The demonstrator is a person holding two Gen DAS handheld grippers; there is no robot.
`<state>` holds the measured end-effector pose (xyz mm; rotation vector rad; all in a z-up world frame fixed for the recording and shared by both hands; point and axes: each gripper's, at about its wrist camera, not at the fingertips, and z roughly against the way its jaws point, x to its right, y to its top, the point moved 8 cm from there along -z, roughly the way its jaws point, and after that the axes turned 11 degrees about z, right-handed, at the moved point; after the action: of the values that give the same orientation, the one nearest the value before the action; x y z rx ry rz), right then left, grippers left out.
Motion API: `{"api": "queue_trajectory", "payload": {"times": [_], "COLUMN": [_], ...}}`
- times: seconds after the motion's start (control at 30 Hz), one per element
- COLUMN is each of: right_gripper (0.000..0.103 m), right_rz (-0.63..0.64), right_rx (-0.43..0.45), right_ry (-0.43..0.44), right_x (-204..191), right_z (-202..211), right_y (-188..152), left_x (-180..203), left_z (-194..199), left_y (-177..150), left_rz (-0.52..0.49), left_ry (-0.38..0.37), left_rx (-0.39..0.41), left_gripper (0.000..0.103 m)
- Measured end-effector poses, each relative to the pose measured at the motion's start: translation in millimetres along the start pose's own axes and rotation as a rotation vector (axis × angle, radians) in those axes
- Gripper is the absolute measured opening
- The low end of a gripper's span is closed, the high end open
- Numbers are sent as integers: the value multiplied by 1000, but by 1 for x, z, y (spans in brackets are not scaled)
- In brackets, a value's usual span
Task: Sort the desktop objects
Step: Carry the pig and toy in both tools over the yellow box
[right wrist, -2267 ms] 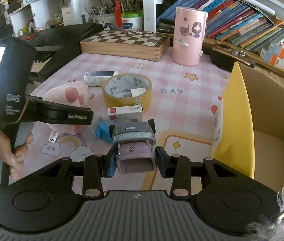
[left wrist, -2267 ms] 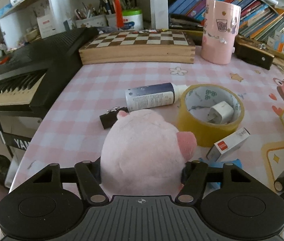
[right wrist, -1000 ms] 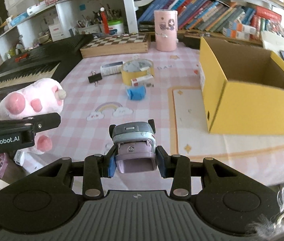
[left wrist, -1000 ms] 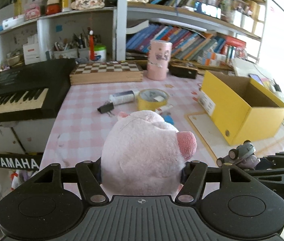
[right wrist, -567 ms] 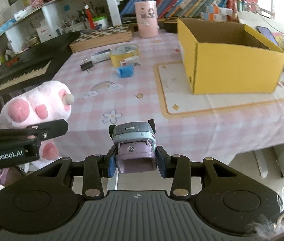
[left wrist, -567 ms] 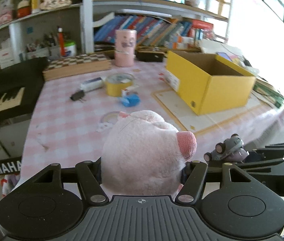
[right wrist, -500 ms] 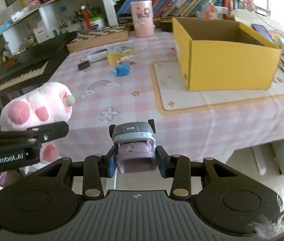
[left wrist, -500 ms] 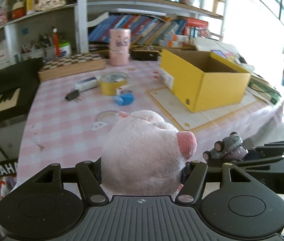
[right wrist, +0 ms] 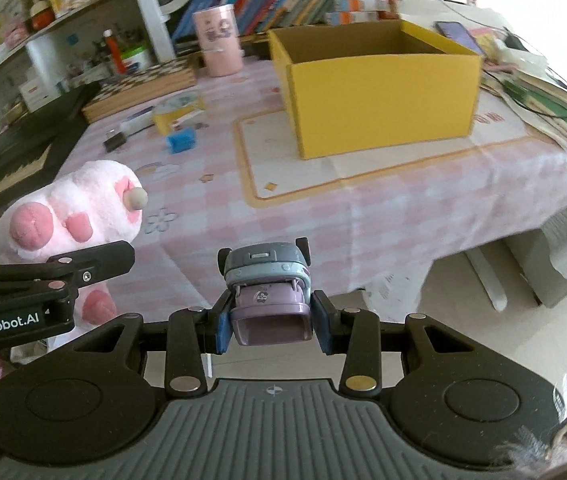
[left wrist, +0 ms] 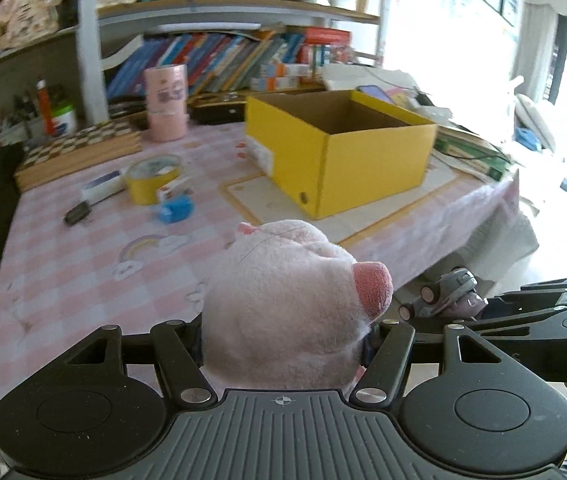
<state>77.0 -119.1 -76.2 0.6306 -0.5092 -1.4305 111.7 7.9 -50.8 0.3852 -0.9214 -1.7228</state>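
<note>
Now further back from the table edge, left tool (left wrist: pixel 283 344) still clamping plush pig (left wrist: pixel 287 304), right tool (right wrist: pixel 269 322) toy car (right wrist: pixel 269 284).

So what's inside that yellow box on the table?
Only bare brown inner walls show inside the yellow box. Its floor is hidden behind the near wall in both views, so whether anything lies at the bottom cannot be told.

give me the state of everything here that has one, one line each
left gripper: shut on the pink plush toy, held in the air
right gripper: shut on the toy car, held in the air
yellow box: open at the top, upright on the table
tape roll: lying flat on the table
blue item: lying on the table
binder clip: lying on the table
</note>
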Motion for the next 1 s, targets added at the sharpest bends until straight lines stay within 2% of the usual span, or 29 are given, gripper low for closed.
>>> {"api": "queue_trajectory", "payload": {"times": [0.33, 1.0], "right_gripper": [37, 37], "right_rz": [-65, -75], "right_rx": [-3, -6], "right_ry": [-52, -89], "right_x": [28, 62], "right_z": [7, -5], "right_y": [-7, 12], "left_x": [32, 52], "left_z": [-14, -46], "left_y": [3, 23], "left_rz": [-74, -87], "left_ry": [-78, -112], "left_rx": [-20, -31], "left_gripper": [65, 65]}}
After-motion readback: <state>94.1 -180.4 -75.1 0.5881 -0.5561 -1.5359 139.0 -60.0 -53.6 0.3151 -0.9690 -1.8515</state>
